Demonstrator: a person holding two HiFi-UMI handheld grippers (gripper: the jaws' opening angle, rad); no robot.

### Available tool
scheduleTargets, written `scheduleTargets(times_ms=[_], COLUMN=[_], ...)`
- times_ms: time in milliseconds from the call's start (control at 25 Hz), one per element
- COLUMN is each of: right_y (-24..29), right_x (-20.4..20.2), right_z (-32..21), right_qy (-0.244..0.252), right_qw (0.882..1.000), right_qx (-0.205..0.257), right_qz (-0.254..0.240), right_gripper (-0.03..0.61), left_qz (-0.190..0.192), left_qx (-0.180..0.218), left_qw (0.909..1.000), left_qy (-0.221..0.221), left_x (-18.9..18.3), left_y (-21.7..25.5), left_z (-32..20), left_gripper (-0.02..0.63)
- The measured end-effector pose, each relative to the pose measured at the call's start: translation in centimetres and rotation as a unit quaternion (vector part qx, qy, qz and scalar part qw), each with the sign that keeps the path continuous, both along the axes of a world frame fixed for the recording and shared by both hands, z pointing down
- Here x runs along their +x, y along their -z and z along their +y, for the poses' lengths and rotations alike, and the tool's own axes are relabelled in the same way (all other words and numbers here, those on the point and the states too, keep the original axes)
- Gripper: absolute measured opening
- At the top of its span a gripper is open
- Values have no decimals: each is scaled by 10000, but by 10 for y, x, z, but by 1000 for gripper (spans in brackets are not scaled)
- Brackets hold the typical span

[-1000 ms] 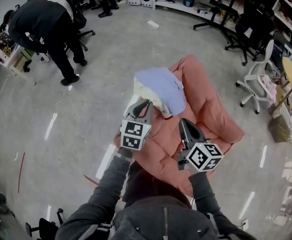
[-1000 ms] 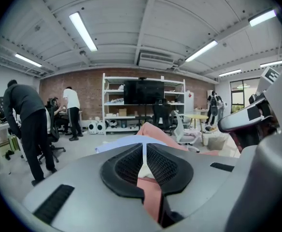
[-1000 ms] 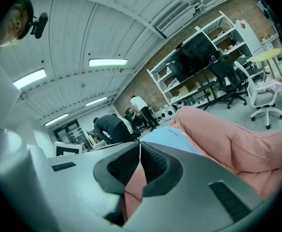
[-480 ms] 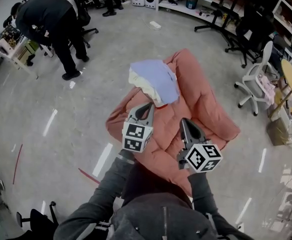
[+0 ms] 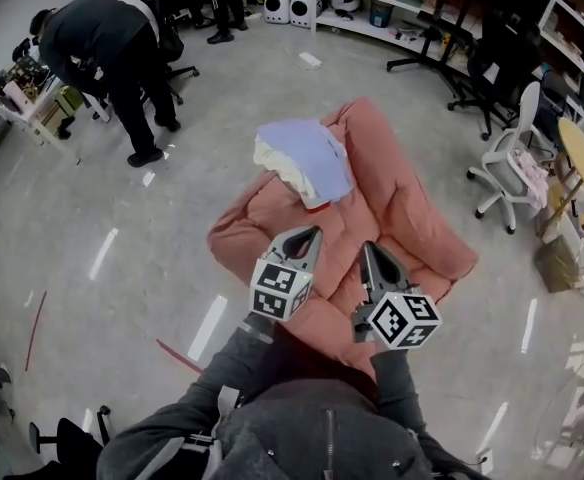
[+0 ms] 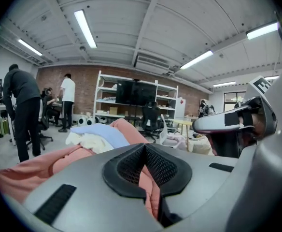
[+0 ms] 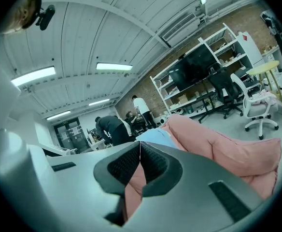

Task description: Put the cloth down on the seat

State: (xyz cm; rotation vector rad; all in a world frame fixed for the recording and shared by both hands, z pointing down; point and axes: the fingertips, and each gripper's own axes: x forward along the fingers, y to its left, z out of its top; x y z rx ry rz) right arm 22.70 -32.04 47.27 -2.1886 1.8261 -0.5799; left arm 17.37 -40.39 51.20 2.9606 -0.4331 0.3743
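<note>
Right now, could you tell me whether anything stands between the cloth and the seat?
Nothing visible does: the cloth already lies on the seat; the left gripper and right gripper are shut and off it.

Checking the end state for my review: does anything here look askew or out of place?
Only slightly: the cloth lies bunched at the seat's far left edge, a cream part showing beneath the blue. Nothing looks spilled or damaged.

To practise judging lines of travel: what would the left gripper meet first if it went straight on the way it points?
Probably the salmon-pink padded seat, at its raised back beside the pale blue cloth; depth is unclear.
</note>
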Motion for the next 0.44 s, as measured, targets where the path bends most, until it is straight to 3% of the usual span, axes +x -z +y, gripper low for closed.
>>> scheduleTargets(times_ms=[440], right_y=[-20], right_x=[5], right_z=[35], right_qy=[-119], right_qw=[9997], right_qx=[-224], right_qz=[7], right_gripper=[11], left_qz=[16], left_qx=[-399], left_qw=[9986], left_qy=[-341], left_x=[2], left_y=[-11], left_z=[48], left_gripper=[9])
